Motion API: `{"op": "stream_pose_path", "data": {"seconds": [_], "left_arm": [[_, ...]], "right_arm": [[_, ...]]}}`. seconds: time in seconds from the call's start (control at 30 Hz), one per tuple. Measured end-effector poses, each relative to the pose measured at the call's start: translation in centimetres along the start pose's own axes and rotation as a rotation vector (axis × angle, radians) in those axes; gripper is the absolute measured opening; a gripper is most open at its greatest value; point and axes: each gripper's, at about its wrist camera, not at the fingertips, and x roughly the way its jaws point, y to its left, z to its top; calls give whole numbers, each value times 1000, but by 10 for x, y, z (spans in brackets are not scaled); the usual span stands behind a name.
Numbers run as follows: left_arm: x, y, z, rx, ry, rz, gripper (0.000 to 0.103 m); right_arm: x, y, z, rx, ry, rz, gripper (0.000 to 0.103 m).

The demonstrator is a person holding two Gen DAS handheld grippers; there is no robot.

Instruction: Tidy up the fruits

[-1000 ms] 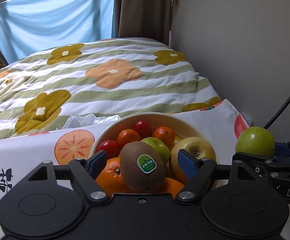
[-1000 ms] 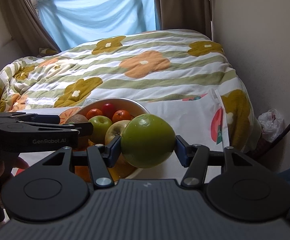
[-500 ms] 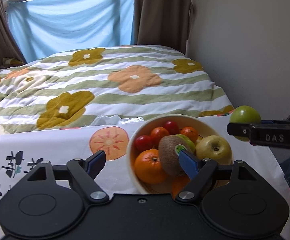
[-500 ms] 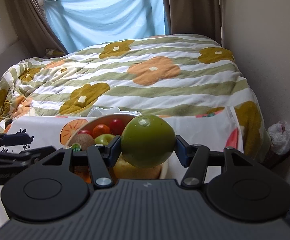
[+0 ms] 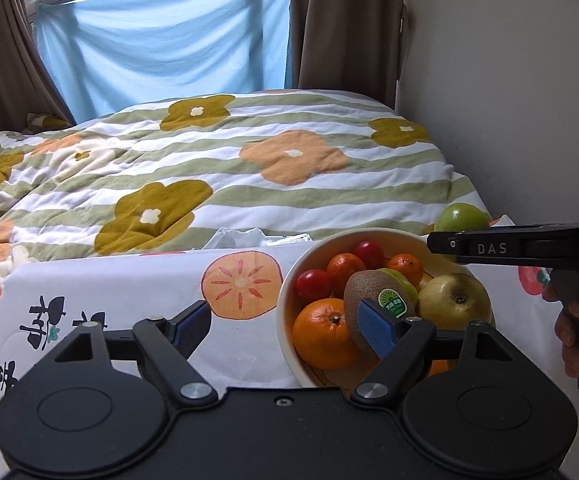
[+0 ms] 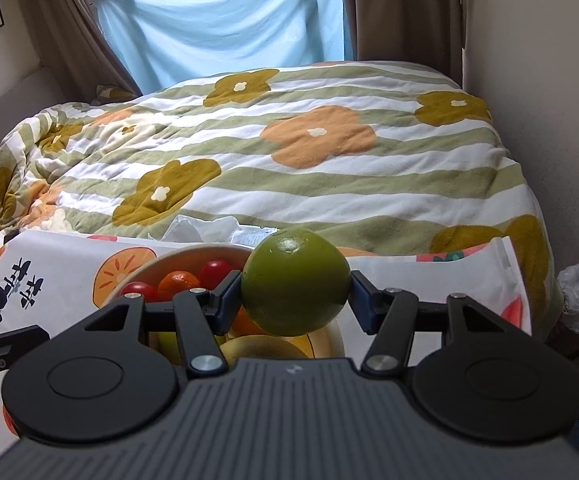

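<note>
Holding the right gripper (image 6: 295, 300) above the near rim of the bowl (image 5: 289, 280), we have its two fingers clamped on a round green fruit (image 6: 295, 282), one blue pad pressed against each side, so the fruit hangs clear of the pile beneath it. From the left wrist view the same green fruit (image 5: 463, 216) shows beyond the far right edge of the bowl, partly hidden behind the black bar of the right gripper marked DAS. Our left gripper (image 5: 285, 326) stands spread wide with nothing between its fingers; its left pad (image 5: 191, 326) sits over the white printed cloth (image 5: 129, 292), and its right pad (image 5: 379, 328) overlaps the kiwi in the picture, though we cannot tell whether it touches it. The bowl rests on that cloth, just beside a printed orange slice (image 5: 241, 284). Inside it we see a large orange (image 5: 323, 332) at the front, a kiwi (image 5: 369, 292) with a green sticker leaning against it, a yellow apple (image 5: 455, 300) to the right, and two red tomatoes (image 5: 313, 284) and two small tangerines (image 5: 345, 266) toward the back. A green apple (image 5: 403, 280) peeks out behind the kiwi. Beyond the cloth lies a striped floral quilt (image 5: 249, 168), with a blue curtain (image 5: 161, 36) over the window.
</note>
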Motion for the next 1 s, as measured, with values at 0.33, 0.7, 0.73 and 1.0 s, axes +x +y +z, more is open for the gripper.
{"op": "stream_pose_path", "data": {"seconds": [0.33, 0.7, 0.73, 1.0], "left_arm": [[0, 0, -2, -6, 17, 26, 84], [-36, 5, -4, -12, -52, 21, 84], [-43, 7, -5, -14, -67, 23, 84], [-122, 21, -19, -49, -186, 25, 84]], "right_arm": [[-2, -3, 0, -18, -62, 40, 101], [-52, 16, 1, -6, -111, 11, 101], [-62, 19, 2, -8, -123, 1, 101], [-160, 62, -12, -34, -195, -57, 101]]}}
